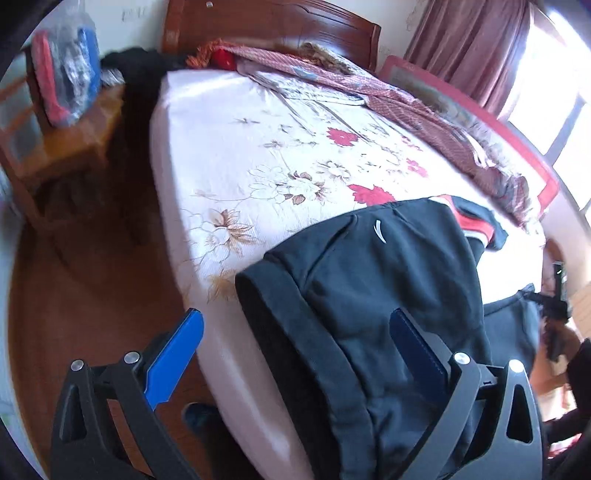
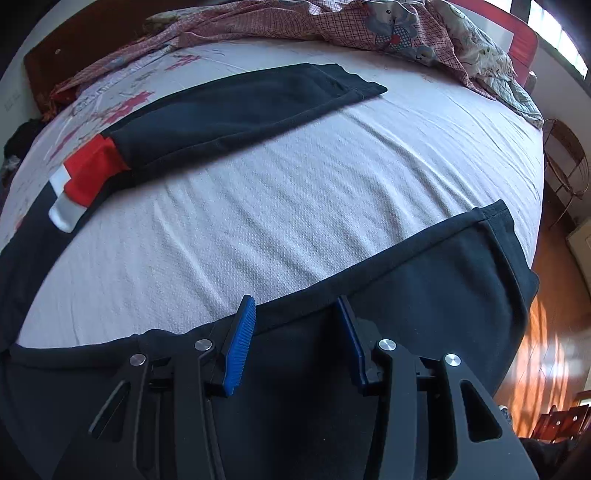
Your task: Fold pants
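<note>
Dark navy pants [image 1: 369, 280] with a white logo and a red and white stripe lie spread on the bed. The waistband hangs over the near bed edge in the left wrist view. My left gripper [image 1: 295, 328] is open, its jaws straddling the waistband, left jaw off the bed. In the right wrist view one leg [image 2: 236, 107] lies across the far sheet and the other leg [image 2: 424, 280] lies along the near edge. My right gripper [image 2: 295, 317] is open, just above the near leg's upper edge.
The bed [image 1: 229, 122] has a white floral sheet. A rumpled patterned quilt [image 2: 369, 22] lies along its far side. A wooden headboard [image 1: 273, 26], a wooden side table with bags [image 1: 66, 77] and wood floor [image 1: 92, 280] surround it. A wire rack [image 2: 565, 162] stands at the right.
</note>
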`<state>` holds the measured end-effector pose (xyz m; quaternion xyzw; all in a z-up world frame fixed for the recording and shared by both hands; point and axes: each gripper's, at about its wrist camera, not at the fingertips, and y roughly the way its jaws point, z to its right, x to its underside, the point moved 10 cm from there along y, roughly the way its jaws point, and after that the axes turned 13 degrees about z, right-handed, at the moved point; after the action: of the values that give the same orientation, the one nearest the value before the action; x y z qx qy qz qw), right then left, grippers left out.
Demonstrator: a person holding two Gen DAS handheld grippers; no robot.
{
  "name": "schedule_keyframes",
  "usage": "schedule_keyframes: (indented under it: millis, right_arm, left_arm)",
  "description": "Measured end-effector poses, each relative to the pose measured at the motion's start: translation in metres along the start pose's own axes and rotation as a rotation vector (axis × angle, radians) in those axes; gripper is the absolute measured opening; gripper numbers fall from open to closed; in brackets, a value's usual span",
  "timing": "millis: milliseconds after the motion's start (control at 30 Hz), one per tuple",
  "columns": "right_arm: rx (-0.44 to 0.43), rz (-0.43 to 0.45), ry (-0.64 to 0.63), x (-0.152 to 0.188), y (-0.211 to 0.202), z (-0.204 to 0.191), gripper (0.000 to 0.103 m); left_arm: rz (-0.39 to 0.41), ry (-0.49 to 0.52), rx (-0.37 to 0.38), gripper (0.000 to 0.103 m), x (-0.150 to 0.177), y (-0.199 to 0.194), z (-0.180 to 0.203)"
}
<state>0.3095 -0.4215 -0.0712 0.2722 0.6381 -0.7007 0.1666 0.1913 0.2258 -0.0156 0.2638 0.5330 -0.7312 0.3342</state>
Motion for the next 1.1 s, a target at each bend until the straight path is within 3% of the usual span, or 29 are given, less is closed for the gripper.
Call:
schedule_keyframes:
  millis: [133,367,433,467,500,600,733,833,867,1000,1067,1100]
  right_arm:
    - [0.037,-0.026,0.007,0.001,0.000,-0.001,0.045]
    - [0.089,-0.047,0.008,0.003,0.001,-0.001,0.045]
    - [0.093,-0.048,0.009,0.003,0.000,-0.001,0.045]
    - [0.093,-0.049,0.013,0.003,0.001,-0.001,0.045]
    - [0.095,-0.050,0.017,0.003,0.001,-0.001,0.046]
    - [0.100,-0.049,0.028,0.003,0.001,0.000,0.047]
    - [0.094,-0.043,0.033,0.002,0.001,0.000,0.047]
    - [0.085,-0.040,0.048,0.002,0.001,0.002,0.047]
    - [0.081,-0.042,0.052,0.002,0.000,0.002,0.047]
    - [0.127,-0.063,0.182,-0.009,-0.016,0.013,0.055]
    - [0.018,-0.058,0.280,-0.025,-0.025,-0.005,0.056]
    - [-0.057,-0.074,0.292,-0.033,-0.027,-0.024,0.065]
  left_arm:
    - [-0.028,0.023,0.069,0.100,-0.001,0.038,-0.011]
    - [-0.123,0.032,0.188,0.082,0.014,0.085,-0.010]
    - [-0.110,0.016,0.220,0.082,0.011,0.085,-0.008]
    - [-0.109,0.005,0.225,0.073,0.011,0.085,-0.009]
    - [-0.113,-0.016,0.237,0.054,0.011,0.085,-0.008]
    - [-0.135,-0.014,0.200,0.034,0.018,0.082,-0.012]
    - [-0.151,-0.001,0.169,0.033,0.019,0.071,-0.003]
    - [-0.152,-0.012,0.123,0.017,0.014,0.067,-0.001]
    - [-0.144,-0.026,0.107,0.011,0.013,0.064,-0.002]
    - [-0.040,-0.149,0.085,0.009,-0.003,0.041,0.008]
    - [0.037,-0.221,0.187,0.009,-0.016,0.016,0.030]
    - [0.068,-0.232,0.232,0.009,-0.020,0.002,0.043]
